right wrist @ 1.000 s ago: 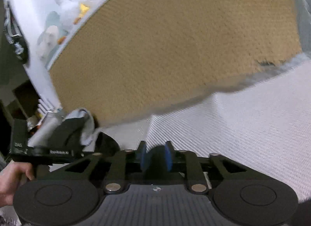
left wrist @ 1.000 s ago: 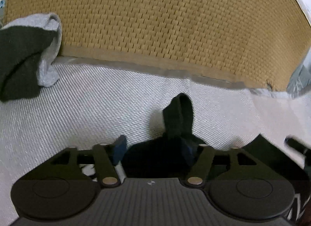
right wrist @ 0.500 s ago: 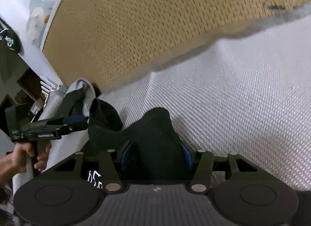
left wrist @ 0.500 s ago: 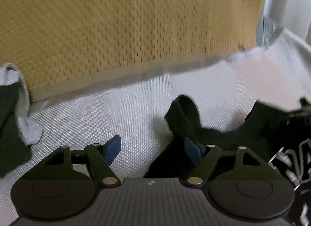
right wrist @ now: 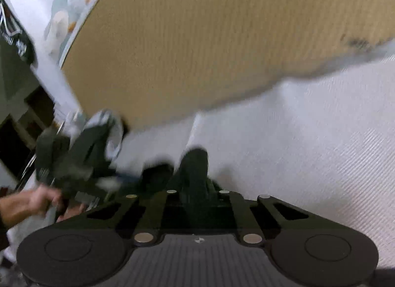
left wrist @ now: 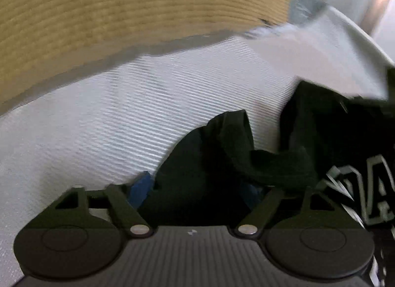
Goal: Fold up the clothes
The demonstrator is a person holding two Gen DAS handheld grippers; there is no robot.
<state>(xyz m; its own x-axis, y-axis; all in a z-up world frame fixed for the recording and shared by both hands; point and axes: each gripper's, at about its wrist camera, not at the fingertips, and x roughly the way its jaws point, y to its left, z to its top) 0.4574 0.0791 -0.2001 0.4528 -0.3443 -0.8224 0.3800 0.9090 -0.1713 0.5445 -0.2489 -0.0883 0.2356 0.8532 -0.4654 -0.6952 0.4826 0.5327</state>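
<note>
A black garment (left wrist: 333,126) with white printed lettering (left wrist: 365,193) lies crumpled on the white textured sheet (left wrist: 98,126). One bunched black fold of it rises between the blue pads (left wrist: 140,190) of my left gripper (left wrist: 195,192), whose jaws are closing around it. In the right wrist view my right gripper (right wrist: 196,188) is shut on a narrow ridge of the same black cloth (right wrist: 195,163), which pokes up between its fingers. The left gripper (right wrist: 74,163) shows there as a blur at the left, held by a hand (right wrist: 37,203).
A tan woven mat (left wrist: 123,15) stands along the far side of the sheet, with a grey hem. A grey-and-dark garment (right wrist: 108,126) lies by its left end. A pale wall with printed figures (right wrist: 61,22) is beyond.
My left gripper swung right and rolled, the black fold came between its jaws and they narrowed. My right gripper widened over the black cloth, then shut on it.
</note>
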